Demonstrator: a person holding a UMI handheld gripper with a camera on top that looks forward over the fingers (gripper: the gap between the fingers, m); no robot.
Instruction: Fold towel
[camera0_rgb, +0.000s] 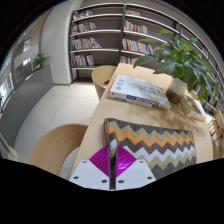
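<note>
Towel of zigzag-striped cloth in grey, orange and cream (150, 143) lies spread flat on the light wooden table (118, 108), its near edge running just ahead of the gripper (113, 158) and its body stretching away beyond and to the right of the fingers. It looks laid open so that an edge can be picked up and carried over for a fold, though no fold is made yet. The gripper's two fingers stand close together, their magenta pads (103, 160) nearly meeting around a thin pale sliver; whether that sliver is the towel's hem pinched between them cannot be told from this view. The near edge seems the likeliest place for a grasp. Farther along the table rests a large open magazine or book (138, 92), well apart from the towel, and beside it rise the broad green leaves of a potted plant (182, 58). Tall bookshelves (110, 30) line the far wall.
</note>
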